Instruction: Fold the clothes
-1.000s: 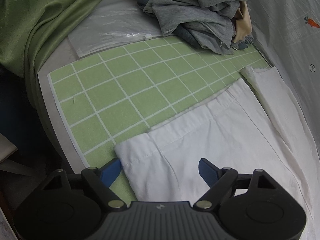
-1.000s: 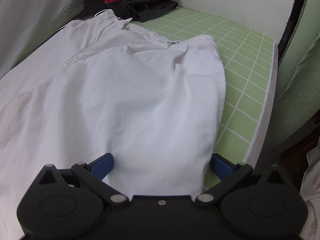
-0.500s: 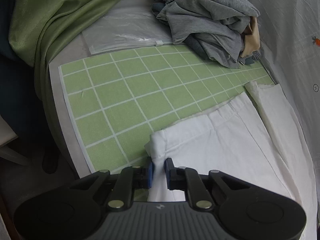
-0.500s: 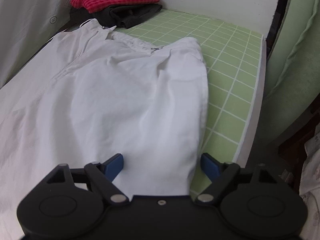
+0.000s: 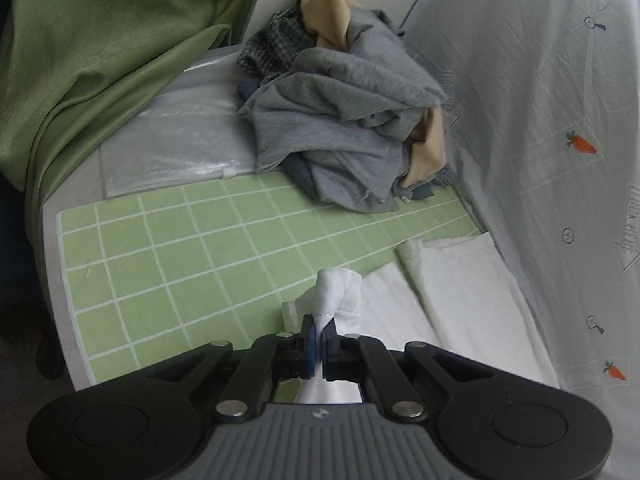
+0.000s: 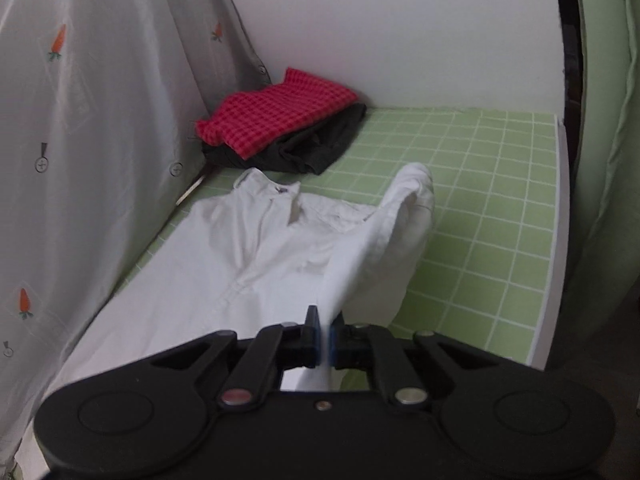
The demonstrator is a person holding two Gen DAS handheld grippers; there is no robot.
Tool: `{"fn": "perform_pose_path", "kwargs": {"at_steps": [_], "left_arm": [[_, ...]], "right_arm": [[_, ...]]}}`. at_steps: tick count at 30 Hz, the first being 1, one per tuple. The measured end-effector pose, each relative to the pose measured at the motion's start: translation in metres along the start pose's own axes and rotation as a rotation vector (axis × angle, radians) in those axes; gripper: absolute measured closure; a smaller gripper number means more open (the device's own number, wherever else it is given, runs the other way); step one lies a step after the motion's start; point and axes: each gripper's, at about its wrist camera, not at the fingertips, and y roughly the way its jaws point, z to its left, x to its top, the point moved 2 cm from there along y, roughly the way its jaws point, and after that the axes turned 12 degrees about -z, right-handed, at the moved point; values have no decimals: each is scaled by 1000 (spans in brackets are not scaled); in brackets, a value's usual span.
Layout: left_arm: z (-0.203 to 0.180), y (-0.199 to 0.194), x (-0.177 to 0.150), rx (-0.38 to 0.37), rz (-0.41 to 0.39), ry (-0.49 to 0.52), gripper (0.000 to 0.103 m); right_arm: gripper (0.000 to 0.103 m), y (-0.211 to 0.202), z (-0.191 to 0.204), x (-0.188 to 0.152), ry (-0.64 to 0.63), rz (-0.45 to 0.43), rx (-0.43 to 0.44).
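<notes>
Pinching hem corner of white trousers [image 5: 460,276], left gripper [image 5: 319,340] fingers clamped on bunched cloth, lifting it off green grid mat [image 5: 168,264]. Right gripper [image 6: 325,338] fingers clamped on trouser side edge, raising fold. Trousers [image 6: 256,248] lying along mat beside curtain [image 6: 80,100]. Unfolded pile [image 5: 344,120] sitting beyond; red checked garment [image 6: 276,118] resting on dark one.
</notes>
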Motion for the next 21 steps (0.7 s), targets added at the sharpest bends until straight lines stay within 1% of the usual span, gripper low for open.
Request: {"fn": "perform_pose_path", "kwargs": {"at_steps": [3, 5, 6, 7, 8, 10, 11, 13, 17, 20, 21], "left_arm": [[-34, -17, 27, -79, -87, -13, 101], [-54, -32, 45, -132, -145, -60, 101], [-64, -39, 52, -158, -172, -68, 101], [-76, -45, 59, -182, -202, -67, 101], [-90, -49, 63, -197, -232, -46, 101], [-108, -45, 65, -201, -259, -5, 101], [-110, -37, 60, -185, -243, 2, 101], [-115, -20, 52, -152, -211, 16, 101], [-126, 13, 35, -87, -146, 44, 101], [-136, 38, 23, -44, -101, 66, 101], [-148, 49, 22, -43, -97, 77, 101]], "right_arm": [[99, -15, 25, 37, 6, -102, 91], [99, -28, 42, 60, 2, -170, 146], [99, -34, 50, 71, -2, -205, 175], [99, -39, 58, 81, -8, -234, 202], [99, -39, 64, 86, -20, -252, 215], [99, -33, 74, 89, -49, -274, 221], [99, -27, 78, 88, -68, -276, 211], [99, -11, 77, 78, -82, -246, 168], [99, 17, 67, 63, -31, -166, 100], [99, 41, 78, 65, -25, -144, 87], [99, 51, 86, 67, -23, -142, 90]]}}
